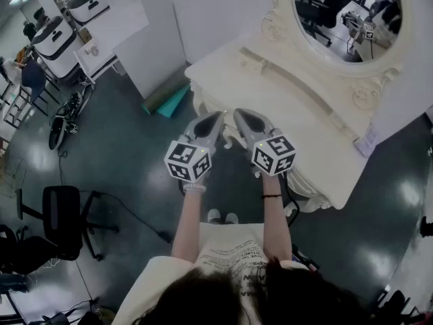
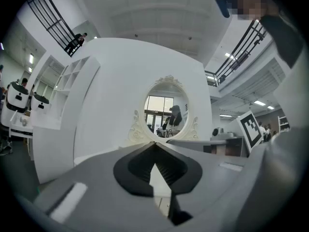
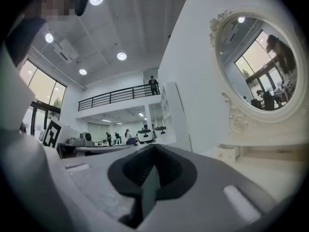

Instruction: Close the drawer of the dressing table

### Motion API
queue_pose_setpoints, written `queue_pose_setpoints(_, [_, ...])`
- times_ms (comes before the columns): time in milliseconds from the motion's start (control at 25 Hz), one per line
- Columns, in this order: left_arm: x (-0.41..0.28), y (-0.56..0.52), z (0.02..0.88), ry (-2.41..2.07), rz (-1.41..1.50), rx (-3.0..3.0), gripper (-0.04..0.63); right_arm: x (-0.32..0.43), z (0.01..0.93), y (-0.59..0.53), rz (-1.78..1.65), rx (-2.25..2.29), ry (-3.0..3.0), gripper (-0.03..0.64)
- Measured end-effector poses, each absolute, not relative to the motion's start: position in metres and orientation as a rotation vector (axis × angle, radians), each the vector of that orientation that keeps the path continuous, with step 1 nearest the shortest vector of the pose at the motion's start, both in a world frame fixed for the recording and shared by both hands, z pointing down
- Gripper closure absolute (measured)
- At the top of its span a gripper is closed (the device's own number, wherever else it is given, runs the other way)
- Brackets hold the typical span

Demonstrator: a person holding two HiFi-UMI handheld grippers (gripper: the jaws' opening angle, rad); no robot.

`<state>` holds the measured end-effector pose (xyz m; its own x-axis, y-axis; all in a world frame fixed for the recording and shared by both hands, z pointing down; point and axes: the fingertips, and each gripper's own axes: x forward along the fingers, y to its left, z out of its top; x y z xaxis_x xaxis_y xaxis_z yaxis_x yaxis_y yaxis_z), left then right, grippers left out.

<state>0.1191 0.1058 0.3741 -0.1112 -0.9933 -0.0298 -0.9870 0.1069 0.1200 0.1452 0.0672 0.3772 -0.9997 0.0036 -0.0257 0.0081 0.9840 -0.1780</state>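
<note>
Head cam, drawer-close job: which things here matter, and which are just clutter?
Job:
- cream carved dressing table
- left gripper and right gripper, jaws shut, by its front edge
- the drawer itself is not clearly visible

Clutter:
- teal roll on the floor
- black office chair
- white machines with black trim

Ahead: dressing table (image 1: 298, 114) fills the right half of frame, its carved front edge close in front of the left gripper (image 1: 218, 118) and right gripper (image 1: 238, 114)
Over the top: room up to the mirror (image 1: 345, 12), upper right
Left: open dark floor (image 1: 122, 147)
Upper centre: white partition (image 1: 152, 46), teal roll (image 1: 166, 100) at its foot, near the table's left end
Lower left: office chair (image 1: 61, 212), well apart
</note>
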Motion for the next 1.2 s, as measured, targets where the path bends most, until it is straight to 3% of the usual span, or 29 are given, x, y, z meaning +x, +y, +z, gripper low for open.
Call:
queue_pose_setpoints(560, [0.142, 0.101, 0.381, -2.293, -0.153, 2.035, 0.592, 0.164, 0.384, 0.060, -0.316, 0.008, 3.097, 0.614])
queue_pose_setpoints(1200, [0.120, 0.083, 0.391, -2.229, -0.168, 2.061, 0.594, 0.142, 0.391, 0.039, -0.345, -0.063, 3.107, 0.614])
